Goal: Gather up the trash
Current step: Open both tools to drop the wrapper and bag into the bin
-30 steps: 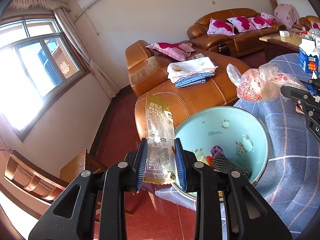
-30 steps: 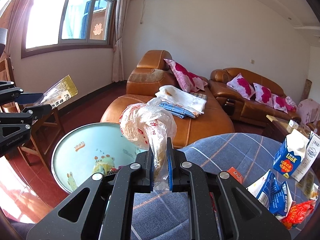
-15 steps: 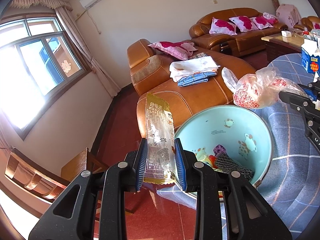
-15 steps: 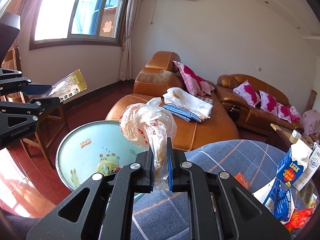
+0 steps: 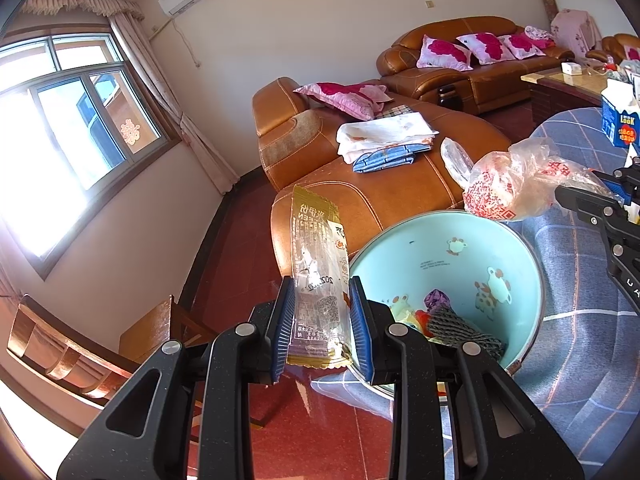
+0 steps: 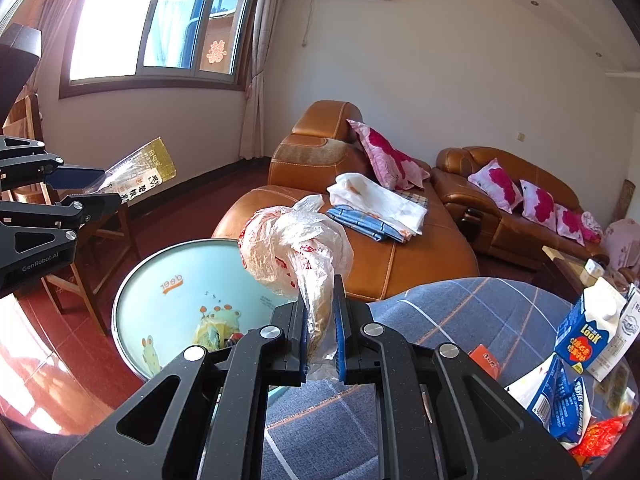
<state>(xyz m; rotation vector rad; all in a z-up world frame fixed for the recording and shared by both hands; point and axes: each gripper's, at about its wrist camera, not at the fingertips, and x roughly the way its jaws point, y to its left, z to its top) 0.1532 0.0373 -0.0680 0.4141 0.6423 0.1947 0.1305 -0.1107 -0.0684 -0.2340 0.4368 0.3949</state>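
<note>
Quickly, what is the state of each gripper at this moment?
Left gripper: closed on the gold snack wrapper.
Right gripper: closed on the crumpled plastic bag.

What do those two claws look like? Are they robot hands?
Both are matching black, speckled tools. The left claw and the right claw each have two flat fingers lined with ribbed blue pads, joined by chunky black links with silver round pins. Pale lettering marks the left one's side. No hand, sleeve or cable shows.
</note>
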